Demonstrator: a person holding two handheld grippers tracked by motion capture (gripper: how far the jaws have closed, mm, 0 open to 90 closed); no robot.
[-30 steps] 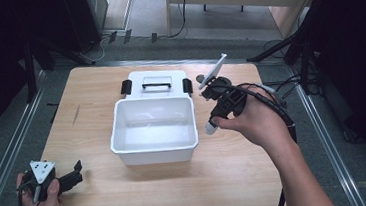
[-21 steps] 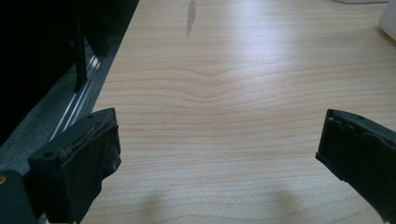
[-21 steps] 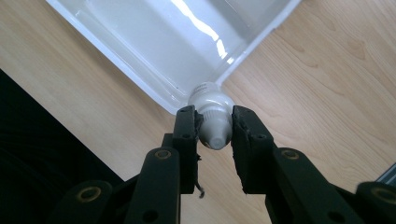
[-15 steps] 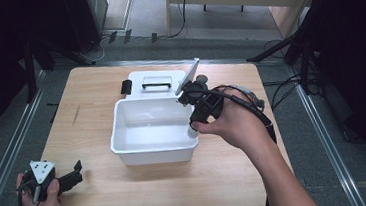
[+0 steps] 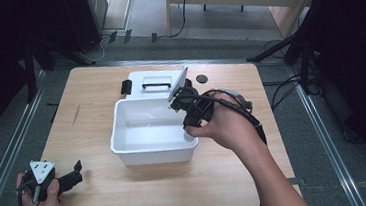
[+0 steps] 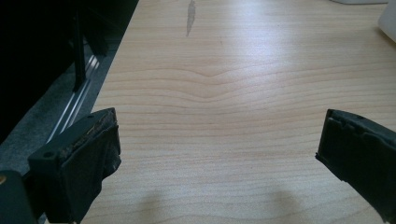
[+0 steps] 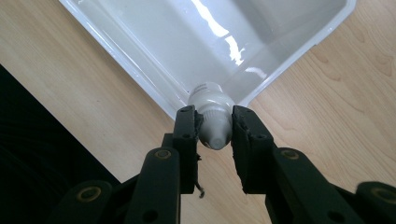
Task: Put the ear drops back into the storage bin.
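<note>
My right gripper [image 5: 190,128] points down over the near right corner of a white plastic bin [image 5: 125,149]. It is shut on a small white tube with a ribbed cap [image 5: 189,132]. In the right gripper view the black jaws of the right gripper [image 7: 214,128] clamp this white tube [image 7: 212,119] from both sides, just above the bin's rim [image 7: 289,60]. The bin looks empty inside. My left gripper [image 5: 73,176] rests low at the table's near left corner. In the left gripper view the jaws of the left gripper [image 6: 218,154] stand wide apart over bare wood.
A white lid with a black handle [image 5: 151,82] lies flat behind the bin. A small dark disc [image 5: 200,78] sits to its right. The wooden table [image 5: 90,96] has bare wood left of the bin. Metal rails and dark floor surround it.
My right hand has carried the white tube leftward and slightly down, from beside the bin's right wall to over its near right corner. The left gripper has stayed put.
</note>
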